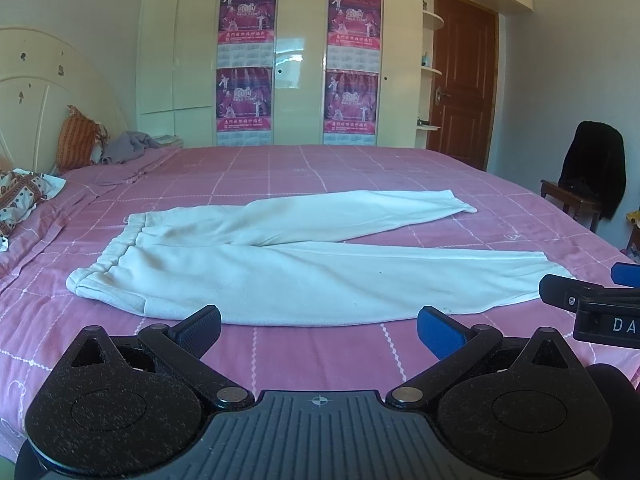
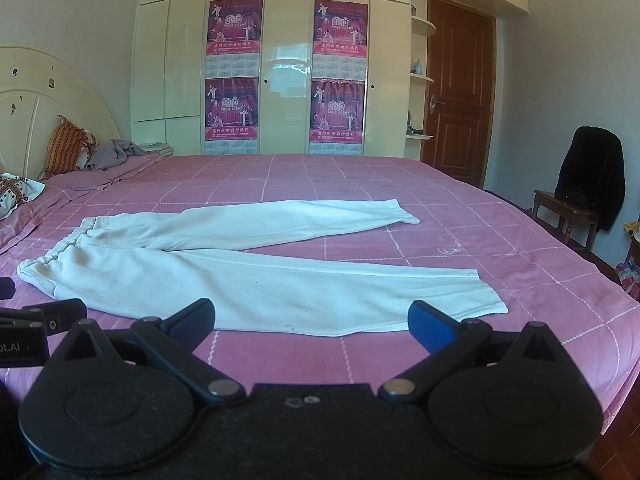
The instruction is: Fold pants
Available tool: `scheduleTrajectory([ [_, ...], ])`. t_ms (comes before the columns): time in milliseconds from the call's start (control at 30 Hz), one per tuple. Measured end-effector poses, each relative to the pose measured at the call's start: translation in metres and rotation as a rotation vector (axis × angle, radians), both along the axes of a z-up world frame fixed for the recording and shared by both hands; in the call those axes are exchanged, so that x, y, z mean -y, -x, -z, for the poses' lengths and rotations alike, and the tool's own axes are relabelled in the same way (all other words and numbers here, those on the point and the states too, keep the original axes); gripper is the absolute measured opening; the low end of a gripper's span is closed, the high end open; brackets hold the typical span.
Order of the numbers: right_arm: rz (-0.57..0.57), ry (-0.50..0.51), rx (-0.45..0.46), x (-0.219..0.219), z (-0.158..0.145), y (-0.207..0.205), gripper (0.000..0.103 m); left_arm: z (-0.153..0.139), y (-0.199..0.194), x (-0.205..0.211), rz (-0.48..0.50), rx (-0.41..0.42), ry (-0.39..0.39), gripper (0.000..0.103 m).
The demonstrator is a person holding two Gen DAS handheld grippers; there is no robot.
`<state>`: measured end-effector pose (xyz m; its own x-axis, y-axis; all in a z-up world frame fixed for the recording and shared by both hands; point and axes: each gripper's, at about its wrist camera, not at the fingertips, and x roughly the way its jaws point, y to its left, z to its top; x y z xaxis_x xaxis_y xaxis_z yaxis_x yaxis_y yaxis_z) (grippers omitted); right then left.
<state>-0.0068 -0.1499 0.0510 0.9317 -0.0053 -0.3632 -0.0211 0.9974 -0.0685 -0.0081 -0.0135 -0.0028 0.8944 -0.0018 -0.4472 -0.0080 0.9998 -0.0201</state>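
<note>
Both tools sit nearest: left gripper [image 1: 319, 330] and right gripper [image 2: 311, 322], jaws spread wide, holding nothing. White pants [image 1: 256, 276] lie unfolded on the pink bedspread [image 1: 360, 168], waistband left, just beyond the fingertips

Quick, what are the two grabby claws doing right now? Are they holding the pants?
Left gripper: open, holding nothing, just short of the white pants.
Right gripper: open, holding nothing, near the pants' lower leg.
</note>
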Motion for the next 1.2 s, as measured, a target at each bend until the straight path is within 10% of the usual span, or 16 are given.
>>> scheduleTrajectory([
  [467, -0.002, -0.001, 0.001, 0.0, 0.0, 0.0, 0.103, 0.001, -0.001, -0.001, -0.004, -0.008, -0.008, 0.103],
  [633, -0.029, -0.013, 0.005, 0.003, -0.001, -0.001, 0.103, 0.001, -0.011, -0.022, -0.056, -0.032, 0.113, 0.103],
  [800, -0.108, -0.012, -0.036, 0.004, 0.002, -0.03, 0.103, 0.024, -0.064, -0.052, -0.06, -0.197, 0.247, 0.103],
  [1067, -0.247, -0.044, 0.06, -0.011, -0.022, -0.119, 0.103, 0.011, -0.165, -0.093, 0.011, -0.128, 0.212, 0.103],
  [1200, -0.421, -0.014, -0.091, -0.034, -0.022, -0.202, 0.098, 0.013, -0.248, -0.158, -0.05, -0.139, 0.172, 0.103],
])
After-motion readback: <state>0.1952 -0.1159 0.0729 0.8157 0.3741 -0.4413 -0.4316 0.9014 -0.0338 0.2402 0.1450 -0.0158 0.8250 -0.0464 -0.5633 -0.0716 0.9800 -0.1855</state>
